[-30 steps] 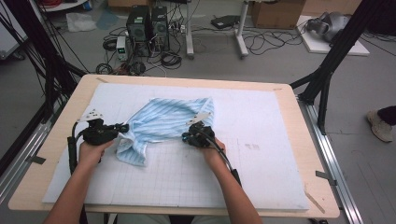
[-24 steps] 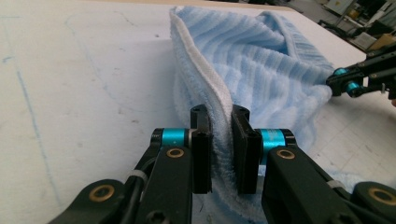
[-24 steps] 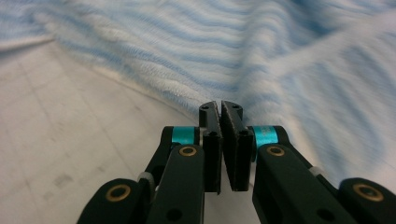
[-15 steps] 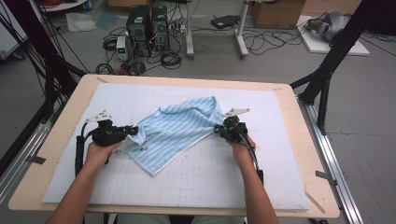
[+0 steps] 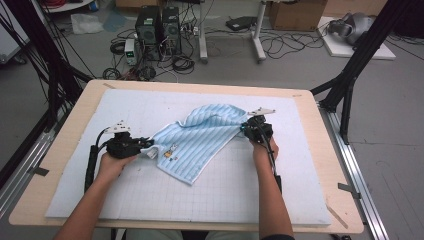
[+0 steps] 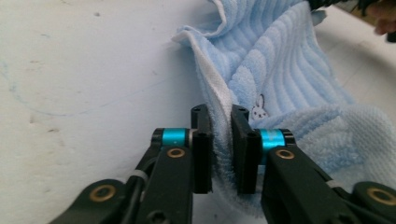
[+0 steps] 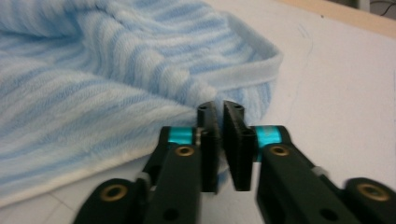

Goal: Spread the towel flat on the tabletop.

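A light blue striped towel (image 5: 200,137) lies stretched slantwise across the white mat (image 5: 150,102), with a small rabbit print (image 6: 258,111) near its left end. At the towel's left corner my left gripper (image 5: 149,146) has just been opening a little. The thick hem (image 6: 219,105) still fills the gap between its jaws (image 6: 220,116) and touches both pads. My right gripper (image 5: 244,128) sits at the towel's far right corner. Its jaws (image 7: 220,109) have just been opening and stand slightly apart, a dark gap between them, with the towel's hem (image 7: 252,77) just beyond the tips.
The mat covers most of a wooden table (image 5: 322,145). Black frame posts (image 5: 350,85) stand at the table's right and left sides. Computers and cables (image 5: 160,30) crowd the floor behind it.
My right gripper has swept to the right with the towel's corner, pulling the bunched towel out into a long slanted strip. The left gripper has shifted only a little.
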The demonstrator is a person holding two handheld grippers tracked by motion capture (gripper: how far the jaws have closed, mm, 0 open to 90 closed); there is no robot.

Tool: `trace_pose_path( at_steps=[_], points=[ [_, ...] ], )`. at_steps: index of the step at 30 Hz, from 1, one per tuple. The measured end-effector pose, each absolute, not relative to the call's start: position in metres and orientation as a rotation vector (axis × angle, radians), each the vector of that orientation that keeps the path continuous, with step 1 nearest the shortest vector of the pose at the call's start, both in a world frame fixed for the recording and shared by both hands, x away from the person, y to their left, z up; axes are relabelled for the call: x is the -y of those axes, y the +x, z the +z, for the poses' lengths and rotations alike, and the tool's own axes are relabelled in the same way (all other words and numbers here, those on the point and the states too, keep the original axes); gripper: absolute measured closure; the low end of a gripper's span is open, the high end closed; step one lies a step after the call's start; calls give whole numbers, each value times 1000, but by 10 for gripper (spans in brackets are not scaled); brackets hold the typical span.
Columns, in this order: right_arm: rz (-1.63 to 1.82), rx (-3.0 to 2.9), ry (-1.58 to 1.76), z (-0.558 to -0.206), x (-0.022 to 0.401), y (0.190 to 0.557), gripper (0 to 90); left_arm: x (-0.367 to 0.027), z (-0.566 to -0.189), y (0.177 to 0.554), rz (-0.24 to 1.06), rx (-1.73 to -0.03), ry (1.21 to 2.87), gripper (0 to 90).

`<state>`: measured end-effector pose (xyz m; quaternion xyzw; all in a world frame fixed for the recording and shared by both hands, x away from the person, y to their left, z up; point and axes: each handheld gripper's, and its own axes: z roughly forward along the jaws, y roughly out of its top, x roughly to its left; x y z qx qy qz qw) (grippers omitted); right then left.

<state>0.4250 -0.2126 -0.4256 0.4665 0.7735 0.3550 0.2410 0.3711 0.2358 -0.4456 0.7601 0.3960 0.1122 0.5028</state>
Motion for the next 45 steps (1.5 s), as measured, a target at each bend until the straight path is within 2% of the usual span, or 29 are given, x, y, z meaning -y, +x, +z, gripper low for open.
trace_pose_path(
  at_steps=[1, 2, 3, 5, 11, 17, 23, 26, 30, 32, 34, 37, 38, 40, 45],
  points=[
    [966, -2105, 1279, -424, 210, 423, 663, -240, -445, 372, 281, -986, 1819, 647],
    [977, -2092, 1295, -423, 210, 421, 608, -242, -445, 372, 285, -998, 1808, 588],
    [1002, -2091, 1301, -421, 210, 419, 598, -246, -444, 372, 298, -1014, 1798, 546],
    [1058, -2060, 1291, -417, 209, 408, 531, -254, -441, 371, 318, -1026, 1766, 533],
    [1132, -2131, 1228, -414, 195, 384, 428, -266, -436, 367, 336, -1046, 1706, 506],
    [1232, -2185, 1141, -414, 173, 360, 421, -269, -434, 363, 360, -1030, 1703, 486],
    [1260, -2324, 1056, -433, 142, 336, 407, -275, -434, 355, 384, -1027, 1688, 470],
    [1240, -2392, 1027, -443, 124, 327, 371, -277, -433, 351, 398, -1030, 1681, 458],
    [1172, -2456, 954, -451, 104, 316, 365, -279, -432, 349, 404, -1061, 1651, 403],
    [1146, -2466, 932, -451, 97, 312, 376, -280, -431, 348, 415, -1085, 1626, 338],
    [1134, -2463, 918, -451, 96, 312, 446, -280, -431, 348, 425, -1087, 1619, 322],
    [1137, -2468, 911, -449, 104, 314, 731, -280, -432, 349, 424, -1092, 1611, 311],
    [1129, -2477, 907, -448, 107, 314, 795, -280, -432, 349, 420, -1090, 1617, 312],
    [1126, -2496, 901, -447, 113, 314, 825, -279, -433, 349, 419, -1088, 1617, 311],
    [1113, -2521, 888, -441, 138, 309, 828, -278, -433, 349, 415, -1079, 1629, 314]
  ],
)
